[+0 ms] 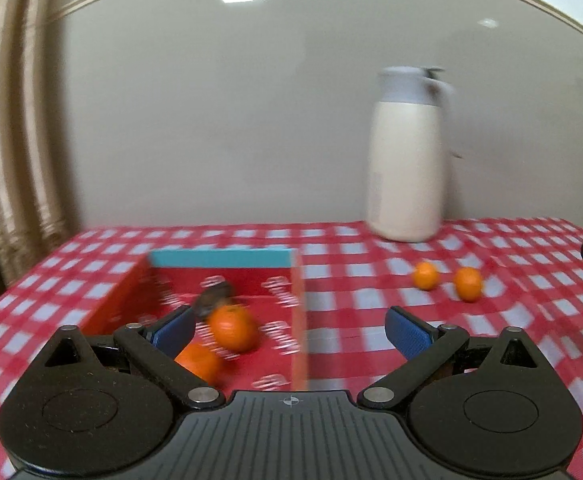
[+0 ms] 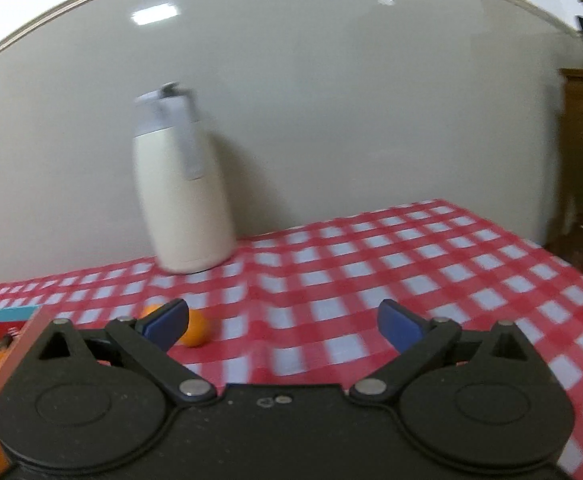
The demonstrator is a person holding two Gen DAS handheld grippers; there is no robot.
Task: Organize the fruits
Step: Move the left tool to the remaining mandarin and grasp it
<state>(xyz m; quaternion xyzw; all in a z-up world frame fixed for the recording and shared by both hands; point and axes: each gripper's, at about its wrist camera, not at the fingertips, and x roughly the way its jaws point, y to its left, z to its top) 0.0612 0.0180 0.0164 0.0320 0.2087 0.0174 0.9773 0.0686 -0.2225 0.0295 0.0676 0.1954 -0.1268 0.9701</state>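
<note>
2 oranges (image 1: 233,328) in red box (image 1: 291,308); 2 oranges (image 1: 425,275) loose on cloth.

1. My left gripper (image 1: 289,330) points slightly downward, its blue pads (image 1: 405,336) spread wide with nothing clamped between them.
2. My right gripper (image 2: 283,324) is angled likewise, jaws fully apart and empty.

box (image 2: 7,316): cut off at left | tangerine (image 2: 196,330): half behind claw finger (image 2: 167,322)
</note>
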